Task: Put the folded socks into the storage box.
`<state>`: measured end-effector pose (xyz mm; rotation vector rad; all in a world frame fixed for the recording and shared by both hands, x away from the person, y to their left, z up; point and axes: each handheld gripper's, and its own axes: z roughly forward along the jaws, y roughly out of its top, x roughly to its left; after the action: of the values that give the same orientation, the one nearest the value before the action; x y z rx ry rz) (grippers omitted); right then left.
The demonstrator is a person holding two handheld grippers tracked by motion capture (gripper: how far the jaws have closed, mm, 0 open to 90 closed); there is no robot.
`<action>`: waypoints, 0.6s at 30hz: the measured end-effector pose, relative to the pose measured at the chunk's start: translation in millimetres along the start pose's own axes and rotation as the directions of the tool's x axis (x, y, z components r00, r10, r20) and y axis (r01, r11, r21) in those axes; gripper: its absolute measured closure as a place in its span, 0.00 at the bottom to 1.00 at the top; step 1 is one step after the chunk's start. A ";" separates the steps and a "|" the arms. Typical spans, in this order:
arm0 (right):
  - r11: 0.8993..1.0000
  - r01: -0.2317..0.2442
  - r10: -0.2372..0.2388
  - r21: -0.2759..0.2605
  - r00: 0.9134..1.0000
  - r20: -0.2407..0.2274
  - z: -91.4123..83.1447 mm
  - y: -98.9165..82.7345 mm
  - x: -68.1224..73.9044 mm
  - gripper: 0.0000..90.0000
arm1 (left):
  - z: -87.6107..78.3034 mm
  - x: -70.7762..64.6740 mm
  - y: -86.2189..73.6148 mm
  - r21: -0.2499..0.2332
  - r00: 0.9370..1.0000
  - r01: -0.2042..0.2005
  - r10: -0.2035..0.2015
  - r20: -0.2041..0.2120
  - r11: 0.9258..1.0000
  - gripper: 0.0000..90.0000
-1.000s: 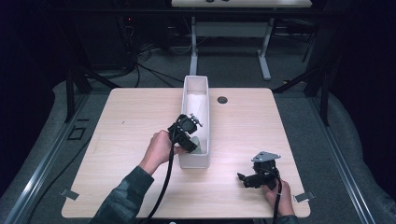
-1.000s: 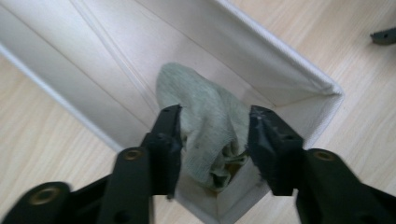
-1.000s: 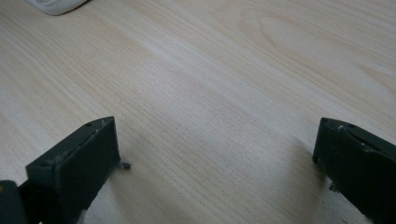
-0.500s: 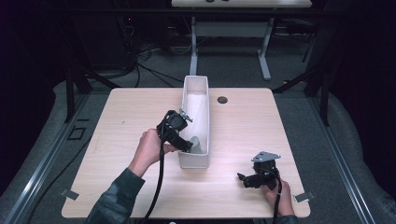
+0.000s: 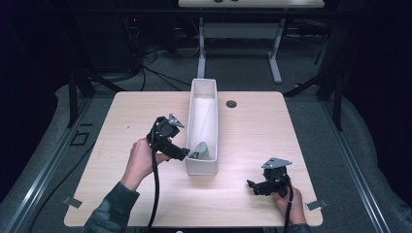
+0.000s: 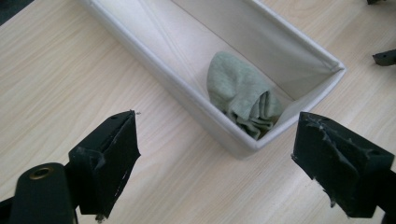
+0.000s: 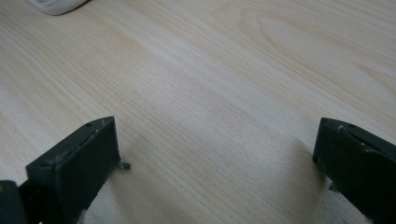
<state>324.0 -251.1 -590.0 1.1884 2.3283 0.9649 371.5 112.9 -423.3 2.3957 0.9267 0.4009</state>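
A crumpled grey-green cloth (image 5: pixel 201 151) (image 6: pixel 243 94) lies inside the near end of a long white bin (image 5: pixel 194 127) (image 6: pixel 163 79) at the table's middle. My left gripper (image 5: pixel 181 154) (image 6: pixel 217 163) hovers just left of the bin's near end; its jaws have just been opening and now stand wide apart, with nothing between them. My right gripper (image 5: pixel 251 186) (image 7: pixel 215 168) rests low on the wooden table near the front right corner, open, with bare wood between its jaws.
The wooden table (image 5: pixel 272 131) has a small dark round grommet (image 5: pixel 231 103) behind the bin on the right. A corner of the bin (image 7: pixel 56 5) lies far ahead of the right gripper. Dark floor, cables and desk legs lie beyond the table's far edge.
The left gripper has pulled back to the left, off the bin's near end, and its jaws have opened. The cloth now lies free in the bin. The right gripper has stayed put.
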 end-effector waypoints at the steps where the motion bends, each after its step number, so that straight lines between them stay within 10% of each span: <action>1: 1.000 0.000 0.000 0.000 1.000 0.000 0.0 0.0 0.0 0.00 | -1.3 1.1 -2.4 -0.004 1.000 0.006 -0.006 -0.005 1.000 0.14; 18: 1.000 0.001 -0.001 0.000 1.000 0.001 0.0 0.0 0.0 0.00 | -9.0 15.1 -45.1 -0.035 0.997 0.069 -0.070 -0.026 0.997 0.00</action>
<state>324.0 -251.1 -590.0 1.1879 2.3273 0.9637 354.4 154.7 -440.9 2.3253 1.0035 0.4203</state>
